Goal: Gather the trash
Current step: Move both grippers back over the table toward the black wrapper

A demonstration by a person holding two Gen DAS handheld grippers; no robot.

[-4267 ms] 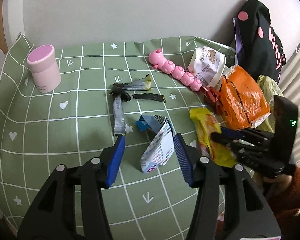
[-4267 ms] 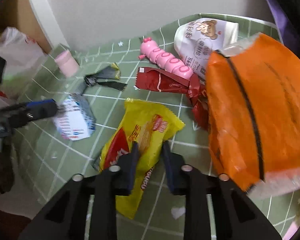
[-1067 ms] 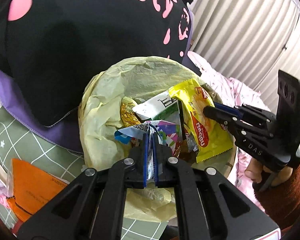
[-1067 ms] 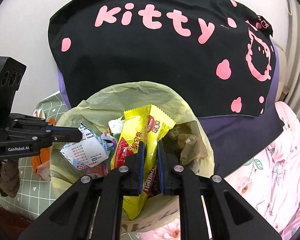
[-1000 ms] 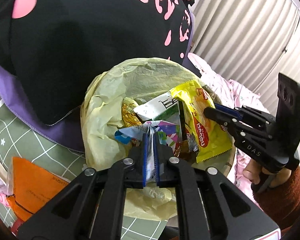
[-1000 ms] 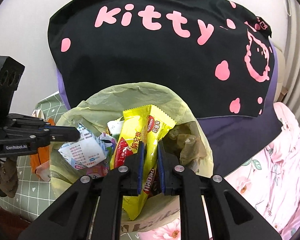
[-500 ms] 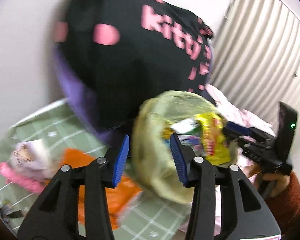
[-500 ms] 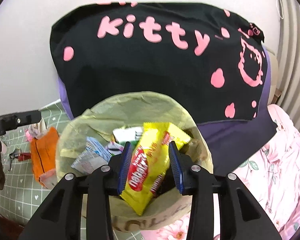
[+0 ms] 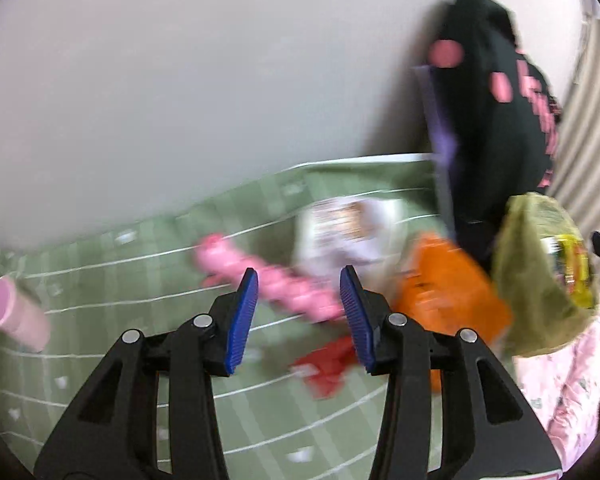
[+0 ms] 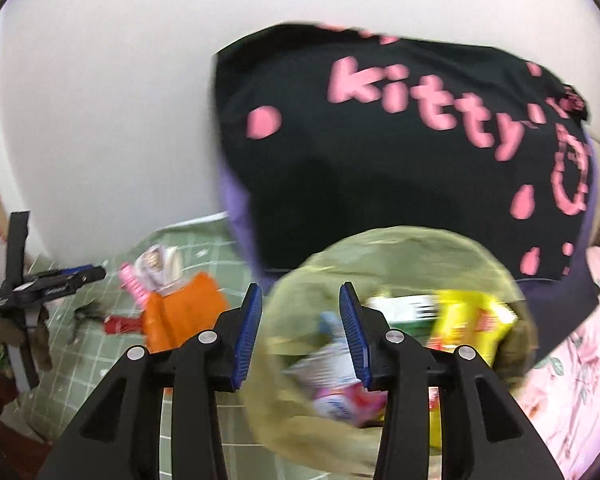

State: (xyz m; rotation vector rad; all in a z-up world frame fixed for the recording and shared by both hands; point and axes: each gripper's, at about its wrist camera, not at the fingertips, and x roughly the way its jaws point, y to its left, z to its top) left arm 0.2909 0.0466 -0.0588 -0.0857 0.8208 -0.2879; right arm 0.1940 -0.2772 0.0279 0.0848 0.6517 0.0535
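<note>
My left gripper (image 9: 296, 280) is open and empty, above the green checked cloth (image 9: 100, 360), facing a red wrapper (image 9: 328, 364), an orange bag (image 9: 448, 300) and a white pouch (image 9: 348, 228). My right gripper (image 10: 300, 300) is open and empty, at the near left rim of the yellow-green trash bag (image 10: 400, 248). The bag holds the yellow snack wrapper (image 10: 468, 324) and the white printed packet (image 10: 328, 368). The bag also shows in the left wrist view (image 9: 536, 280). The left gripper shows in the right wrist view (image 10: 80, 274). Both views are blurred.
A pink caterpillar toy (image 9: 268, 280) and a pink jar (image 9: 12, 316) sit on the cloth. A black "kitty" garment (image 10: 420, 152) hangs behind the bag, against the white wall. Pink floral fabric (image 10: 580, 360) lies to the right.
Both grippers opened and dropped their wrappers into the bag. My left gripper swung left, back over the cloth. My right gripper shifted left toward the bag's rim.
</note>
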